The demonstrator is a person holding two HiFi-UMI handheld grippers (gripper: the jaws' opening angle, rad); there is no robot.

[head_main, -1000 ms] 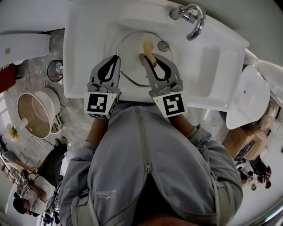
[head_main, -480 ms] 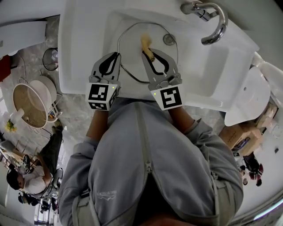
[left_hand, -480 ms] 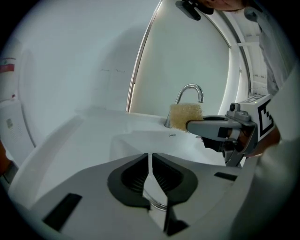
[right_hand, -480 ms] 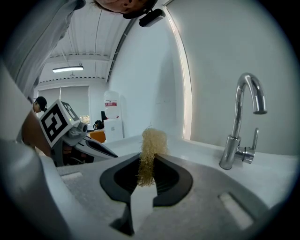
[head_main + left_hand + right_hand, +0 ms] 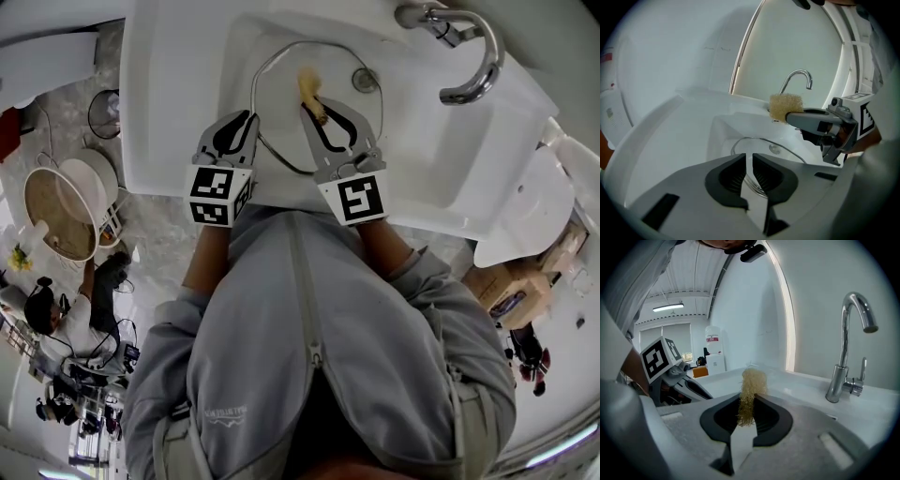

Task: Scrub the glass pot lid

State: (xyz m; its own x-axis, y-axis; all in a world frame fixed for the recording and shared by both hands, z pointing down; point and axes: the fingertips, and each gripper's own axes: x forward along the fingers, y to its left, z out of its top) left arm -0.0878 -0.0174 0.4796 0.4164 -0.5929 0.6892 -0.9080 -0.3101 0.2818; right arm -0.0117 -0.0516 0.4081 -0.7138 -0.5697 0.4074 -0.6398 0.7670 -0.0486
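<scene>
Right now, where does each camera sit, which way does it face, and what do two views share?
Head view: on the person's head, facing steeply down at the sink; shows the grey jacket, left gripper and right gripper.
Left gripper view: on the left gripper, looking along jaws shut on the glass pot lid, toward the faucet; shows the right gripper.
Right gripper view: on the right gripper, looking along jaws clamping the sponge; shows a sleeve and the left gripper.
Shared: both gripper views show the faucet.

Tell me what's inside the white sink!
A round glass lid sits in the sink; the drain shows through it. The left claw pinches its rim, and the right claw holds a yellow scrubber over it. The claws hide the lid's near edge.
</scene>
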